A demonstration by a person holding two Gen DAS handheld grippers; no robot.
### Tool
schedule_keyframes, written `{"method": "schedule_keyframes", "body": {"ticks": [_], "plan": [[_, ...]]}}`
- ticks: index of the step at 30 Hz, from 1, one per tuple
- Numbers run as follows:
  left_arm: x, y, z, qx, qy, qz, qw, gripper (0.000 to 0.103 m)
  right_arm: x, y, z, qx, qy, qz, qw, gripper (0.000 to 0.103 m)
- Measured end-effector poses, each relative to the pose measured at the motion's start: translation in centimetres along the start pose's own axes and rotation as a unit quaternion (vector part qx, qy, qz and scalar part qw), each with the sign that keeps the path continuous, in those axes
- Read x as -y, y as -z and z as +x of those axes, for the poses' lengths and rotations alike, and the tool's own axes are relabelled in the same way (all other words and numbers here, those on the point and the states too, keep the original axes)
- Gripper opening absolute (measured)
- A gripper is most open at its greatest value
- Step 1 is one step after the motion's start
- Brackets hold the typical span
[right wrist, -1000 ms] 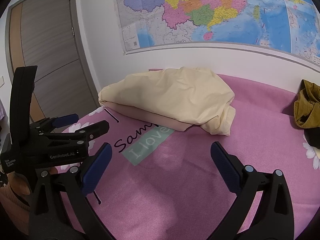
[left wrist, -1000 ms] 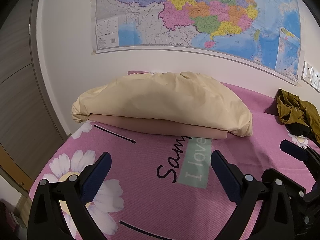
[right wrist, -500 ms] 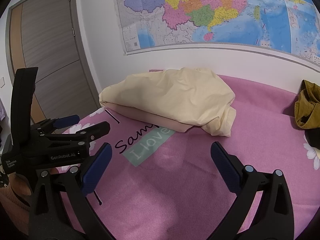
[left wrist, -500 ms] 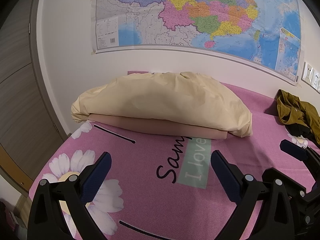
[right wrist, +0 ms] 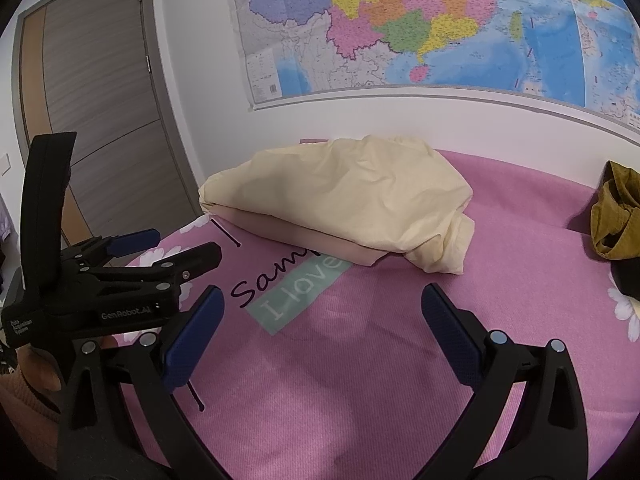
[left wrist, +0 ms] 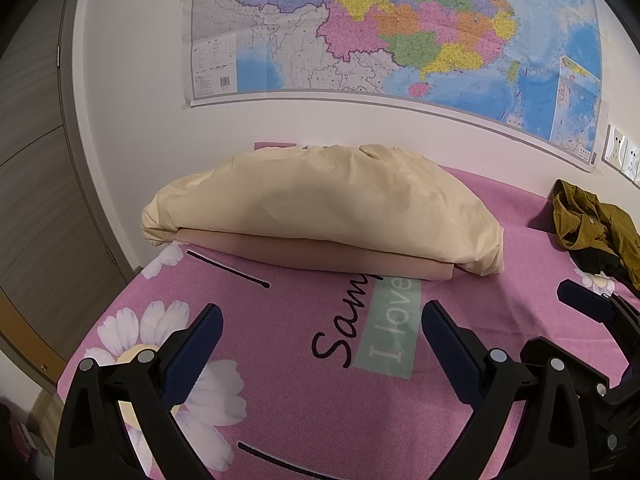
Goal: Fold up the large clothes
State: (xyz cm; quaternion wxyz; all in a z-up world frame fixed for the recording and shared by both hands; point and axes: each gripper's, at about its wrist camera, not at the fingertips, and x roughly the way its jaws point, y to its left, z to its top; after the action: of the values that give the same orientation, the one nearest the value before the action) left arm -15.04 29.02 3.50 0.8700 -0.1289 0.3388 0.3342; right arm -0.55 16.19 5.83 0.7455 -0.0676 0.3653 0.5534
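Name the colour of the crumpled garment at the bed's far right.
Olive-mustard green garment, clearest in the left wrist view.

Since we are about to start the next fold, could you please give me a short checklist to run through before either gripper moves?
1. Left gripper open and empty: ok.
2. Right gripper open and empty: ok.
3. Olive garment within view, crumpled at the bed's right side, not yet gripped: ok.
4. Cream bundle resting on the folded pink cloth, apart from both grippers: ok.
5. Bare pink bedspread ahead for spreading out: ok.
6. Olive garment's collar or hem located: cannot tell.
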Motion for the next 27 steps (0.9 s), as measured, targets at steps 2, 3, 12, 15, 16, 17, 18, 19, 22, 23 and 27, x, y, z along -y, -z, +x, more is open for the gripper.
{"method": "schedule_keyframes", "body": {"ticks": [2, 3, 12, 15, 16, 17, 18, 19, 22, 23, 27], "plan": [[0.0, 0.0, 0.0, 0.001, 0.000, 0.001, 1.0000, 0.096, 0.0, 0.0, 0.0, 0.001, -0.001, -0.001, 1.000, 0.097], [0.0, 0.0, 0.0, 0.000, 0.000, 0.000, 1.0000, 0.096, 0.0, 0.0, 0.0, 0.001, -0.001, -0.001, 1.000, 0.097], [0.0, 0.0, 0.2, -0.005, 0.003, 0.001, 1.0000, 0.096, 0.0, 0.0, 0.0, 0.001, -0.002, 0.001, 1.000, 0.097], [0.1, 0.0, 0.1, -0.002, 0.003, 0.002, 1.0000, 0.096, 0.0, 0.0, 0.1, 0.000, -0.001, 0.003, 1.000, 0.097], [0.0, 0.1, 0.2, -0.003, 0.004, 0.001, 1.0000, 0.096, 0.1, 0.0, 0.0, 0.001, 0.000, 0.004, 1.000, 0.097], [0.0, 0.1, 0.2, -0.002, 0.005, -0.001, 1.0000, 0.096, 0.2, 0.1, -0.1, 0.001, -0.001, 0.006, 1.000, 0.097], [0.1, 0.1, 0.2, -0.001, 0.005, -0.001, 1.0000, 0.096, 0.2, 0.1, -0.1, 0.001, -0.002, 0.007, 1.000, 0.097], [0.1, 0.1, 0.2, 0.002, 0.000, 0.000, 1.0000, 0.096, 0.3, 0.2, -0.2, 0.001, -0.001, 0.008, 1.000, 0.097], [0.4, 0.2, 0.2, -0.001, 0.003, 0.000, 1.0000, 0.096, 0.6, 0.4, -0.3, 0.000, 0.001, 0.012, 1.000, 0.097], [0.5, 0.2, 0.3, -0.004, 0.006, -0.001, 1.0000, 0.096, 0.7, 0.5, -0.4, 0.001, 0.001, 0.013, 1.000, 0.097], [1.5, 0.2, 0.7, -0.017, 0.022, 0.004, 0.9996, 0.096, 1.5, 0.7, -1.2, 0.005, 0.012, 0.024, 1.000, 0.097]]}}
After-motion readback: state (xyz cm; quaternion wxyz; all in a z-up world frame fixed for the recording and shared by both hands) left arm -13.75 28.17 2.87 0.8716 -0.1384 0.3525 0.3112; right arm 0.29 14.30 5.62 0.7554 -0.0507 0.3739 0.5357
